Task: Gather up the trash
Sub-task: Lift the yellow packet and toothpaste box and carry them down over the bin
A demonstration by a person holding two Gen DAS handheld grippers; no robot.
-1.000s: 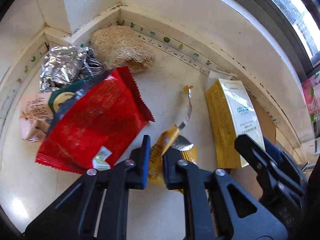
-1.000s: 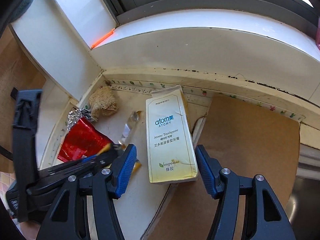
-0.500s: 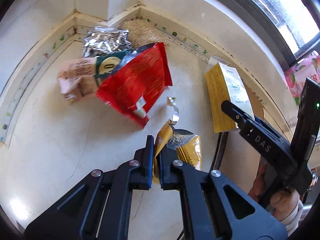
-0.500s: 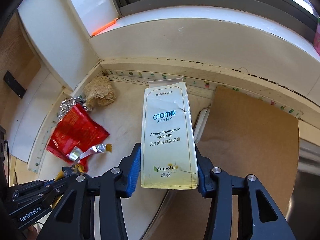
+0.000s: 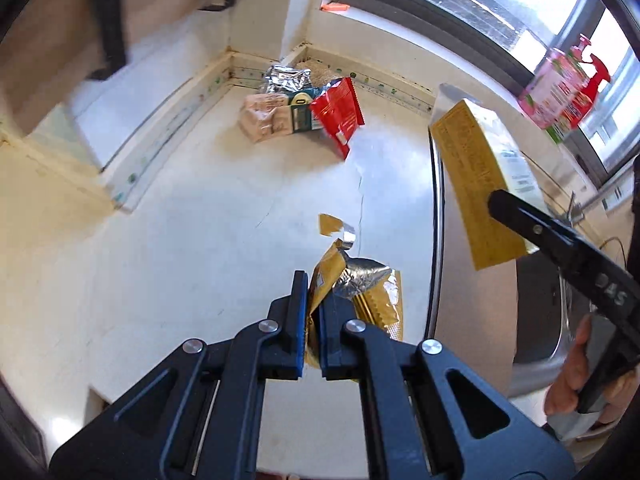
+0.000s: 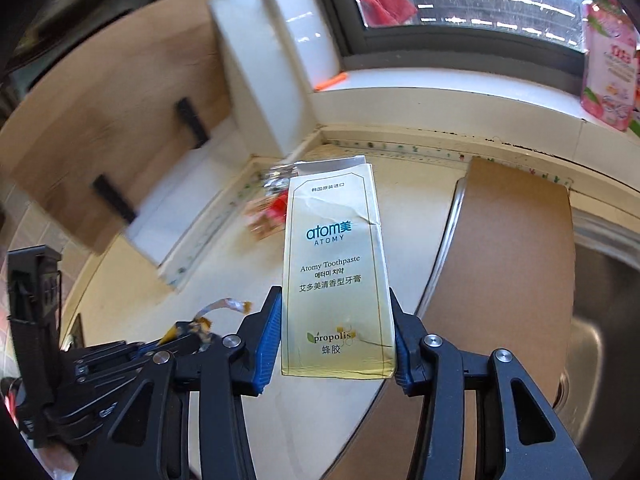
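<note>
My left gripper [image 5: 314,292] is shut on a torn gold snack wrapper [image 5: 360,288], which hangs above the pale counter [image 5: 180,240]. My right gripper [image 6: 334,300] is shut on a yellow Atomy toothpaste box [image 6: 334,248], held upright in the air; the left wrist view shows the same box [image 5: 476,176] from the side. In the far corner lie a red snack bag [image 5: 338,114], crumpled foil [image 5: 284,78] and a beige wrapper [image 5: 262,120]. The left gripper [image 6: 188,332] also shows low at the left of the right wrist view.
A steel sink [image 5: 532,320] lies to the right, partly covered by a brown board [image 6: 512,240]. A pink bottle [image 6: 608,60] stands on the windowsill. A wooden cabinet with black handles [image 6: 120,120] is at the left. A person's hand [image 5: 568,368] grips the right tool.
The right gripper closed on the toothpaste box and lifted it. Both grippers drew back and up from the corner, the left carrying the gold wrapper; the trash pile now looks far away.
</note>
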